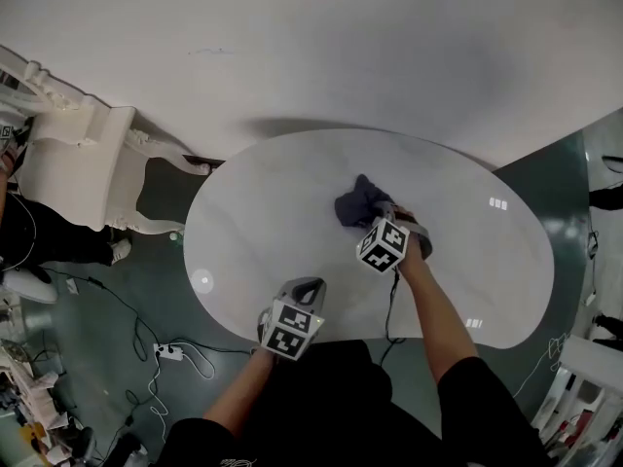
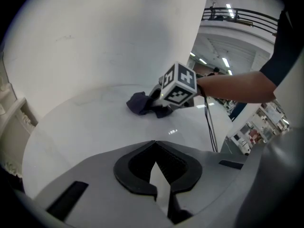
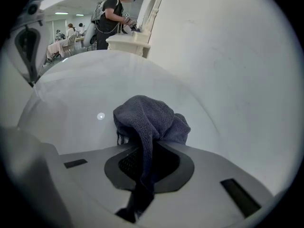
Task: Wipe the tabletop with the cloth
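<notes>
On my feed the right gripper (image 1: 378,212) sits over the middle of the round white table (image 1: 253,232), and its jaws are clamped on the cloth (image 1: 356,202). In the right gripper view (image 3: 142,177) a fold of the dark grey cloth (image 3: 148,115) runs down through the slot between the jaws. The rest is bunched in a heap just ahead of them, resting on the table (image 3: 76,89).

The left gripper (image 1: 303,286) is at the near rim of the table, well apart from the cloth and not touching it. In the left gripper view (image 2: 159,182) its jaws hold nothing. They look only a sliver apart, with a narrow wedge of white tabletop showing through, though from this angle I can't be sure how wide that gap really is. Farther off in that view I see the cloth (image 2: 140,103) on the table (image 2: 80,127), with the right gripper's marker cube just beside it.

A white carved chair (image 1: 73,163) stands off the table's left side, near the wall, and a power strip (image 1: 167,352) with cables lies on the dark floor below it
</notes>
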`<state>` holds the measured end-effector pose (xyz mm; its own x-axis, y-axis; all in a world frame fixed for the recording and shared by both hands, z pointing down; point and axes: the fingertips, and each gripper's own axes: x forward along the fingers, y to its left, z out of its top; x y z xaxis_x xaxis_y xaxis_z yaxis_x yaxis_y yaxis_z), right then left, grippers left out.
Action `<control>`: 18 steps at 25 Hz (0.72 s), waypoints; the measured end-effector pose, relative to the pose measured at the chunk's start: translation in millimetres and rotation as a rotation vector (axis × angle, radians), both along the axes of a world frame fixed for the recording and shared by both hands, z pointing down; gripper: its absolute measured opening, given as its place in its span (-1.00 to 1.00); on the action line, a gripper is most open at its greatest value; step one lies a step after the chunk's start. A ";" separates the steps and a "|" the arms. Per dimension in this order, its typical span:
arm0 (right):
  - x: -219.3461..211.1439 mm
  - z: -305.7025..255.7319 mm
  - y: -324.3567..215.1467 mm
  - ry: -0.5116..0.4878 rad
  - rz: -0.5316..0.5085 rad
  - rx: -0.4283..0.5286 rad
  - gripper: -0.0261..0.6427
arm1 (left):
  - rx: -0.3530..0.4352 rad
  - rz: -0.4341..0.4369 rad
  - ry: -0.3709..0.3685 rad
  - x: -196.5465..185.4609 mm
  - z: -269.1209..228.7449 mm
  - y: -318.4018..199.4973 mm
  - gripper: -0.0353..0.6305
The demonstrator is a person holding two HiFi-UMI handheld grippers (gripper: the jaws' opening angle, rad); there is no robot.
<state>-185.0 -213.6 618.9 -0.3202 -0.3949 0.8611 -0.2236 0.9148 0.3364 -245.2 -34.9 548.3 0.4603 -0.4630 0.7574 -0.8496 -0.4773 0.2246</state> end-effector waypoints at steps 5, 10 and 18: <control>-19.5 -3.5 -61.2 -0.007 -0.069 0.155 -0.88 | -0.066 -0.019 -0.030 -4.1 18.2 10.7 -0.87; -35.0 -5.5 -101.0 -0.044 -0.099 0.222 -0.88 | -0.070 -0.075 -0.042 -18.0 18.5 3.9 -0.87; -54.4 -10.5 -152.4 -0.150 0.044 0.059 -0.88 | -0.091 -0.161 -0.058 -48.1 22.6 12.4 -0.87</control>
